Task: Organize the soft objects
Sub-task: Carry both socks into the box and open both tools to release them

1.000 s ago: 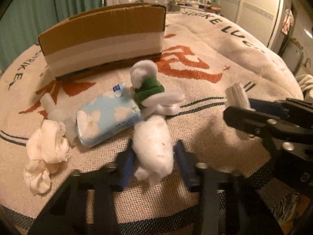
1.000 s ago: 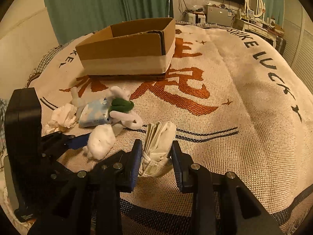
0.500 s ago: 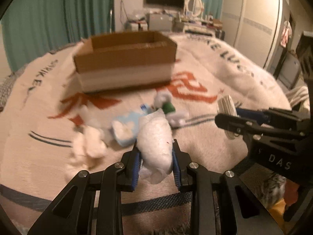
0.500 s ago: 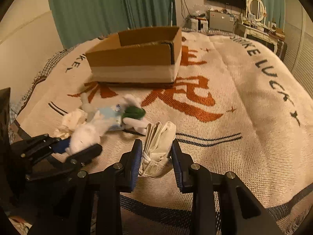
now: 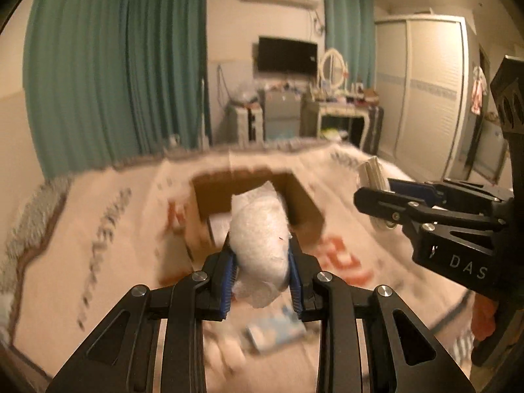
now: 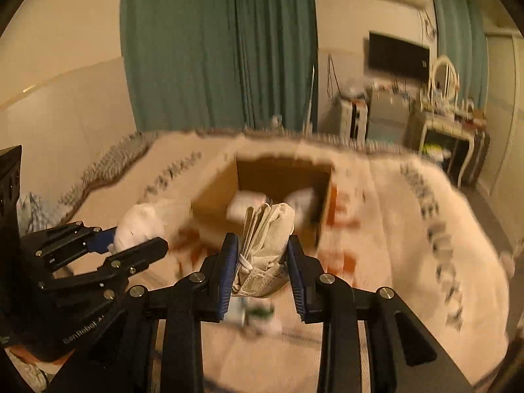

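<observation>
Left gripper (image 5: pixel 260 273) is clamping a white fluffy wad (image 5: pixel 260 239) between its blue pads, the jaws standing nearly closed against the soft mass, which is bulging above and below them. Right gripper (image 6: pixel 262 271) is likewise squeezing a folded cream cloth bundle (image 6: pixel 267 245), its jaws pressed in on both sides of the folds. Both held items are hanging clear of the patterned bedspread (image 6: pixel 409 229), in front of an open cardboard box (image 6: pixel 278 196) that is sitting on the bed. Pale items are lying on the box floor, too blurred to identify. Below the left gripper, a light-blue packet (image 5: pixel 278 332) is lying on the bedspread. From the left wrist view, the right gripper is appearing at the right edge with the cream bundle protruding from its tip; from the right wrist view, the left gripper is appearing at the lower left with the white wad at its tip. Teal curtains (image 5: pixel 114 75) are hanging behind the bed
</observation>
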{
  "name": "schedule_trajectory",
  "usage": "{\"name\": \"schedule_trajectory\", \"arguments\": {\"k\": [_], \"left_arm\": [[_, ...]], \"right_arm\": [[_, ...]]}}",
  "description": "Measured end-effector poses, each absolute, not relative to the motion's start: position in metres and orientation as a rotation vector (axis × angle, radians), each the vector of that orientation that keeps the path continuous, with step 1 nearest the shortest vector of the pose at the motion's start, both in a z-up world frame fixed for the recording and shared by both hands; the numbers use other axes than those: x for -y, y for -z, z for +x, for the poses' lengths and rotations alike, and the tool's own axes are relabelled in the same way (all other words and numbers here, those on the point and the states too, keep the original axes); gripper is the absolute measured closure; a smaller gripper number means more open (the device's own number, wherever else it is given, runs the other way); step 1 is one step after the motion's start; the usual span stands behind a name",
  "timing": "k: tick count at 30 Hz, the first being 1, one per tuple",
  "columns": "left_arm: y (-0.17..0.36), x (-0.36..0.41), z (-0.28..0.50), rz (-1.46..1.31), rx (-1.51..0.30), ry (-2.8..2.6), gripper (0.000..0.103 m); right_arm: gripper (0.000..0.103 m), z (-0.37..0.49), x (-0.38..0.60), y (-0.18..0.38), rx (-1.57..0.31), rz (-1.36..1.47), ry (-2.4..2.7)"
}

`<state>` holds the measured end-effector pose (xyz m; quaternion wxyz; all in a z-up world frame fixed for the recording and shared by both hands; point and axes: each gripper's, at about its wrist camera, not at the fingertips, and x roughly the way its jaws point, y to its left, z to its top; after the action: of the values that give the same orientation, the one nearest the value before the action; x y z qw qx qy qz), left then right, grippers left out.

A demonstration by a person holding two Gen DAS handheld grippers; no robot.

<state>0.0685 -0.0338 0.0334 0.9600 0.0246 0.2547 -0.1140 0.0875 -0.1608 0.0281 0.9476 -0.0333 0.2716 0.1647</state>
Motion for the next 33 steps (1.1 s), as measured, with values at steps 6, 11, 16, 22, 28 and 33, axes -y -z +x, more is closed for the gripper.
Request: {"name": "schedule_trajectory", "arguments": {"k": [6, 11, 16, 22, 28, 33], "left_arm": [[-0.059, 0.026, 0.126, 0.081, -0.445, 0.189, 0.076], [-0.042, 0.022, 0.184, 0.106, -0.475, 0.192, 0.075], [0.001, 0.020, 0.241, 0.127, -0.557, 0.207, 0.075], [0.053, 0.036, 0.273, 0.206, -0.655, 0.242, 0.068], [0.062, 0.035, 0.278, 0.186, -0.672, 0.183, 0.030], [0.023, 0.024, 0.255, 0.169, -0.590, 0.136, 0.030]], "right_arm": [[0.073, 0.150, 0.151, -0.066, -0.503, 0.001, -0.420], [0.073, 0.210, 0.144, -0.055, -0.532, -0.013, -0.392], [0.073, 0.271, 0.147, -0.011, -0.634, 0.006, -0.353], [0.071, 0.314, 0.153, 0.049, -0.753, 0.016, -0.322], [0.039, 0.316, 0.165, 0.063, -0.760, 0.046, -0.290], [0.036, 0.294, 0.176, 0.030, -0.706, 0.044, -0.257]]}}
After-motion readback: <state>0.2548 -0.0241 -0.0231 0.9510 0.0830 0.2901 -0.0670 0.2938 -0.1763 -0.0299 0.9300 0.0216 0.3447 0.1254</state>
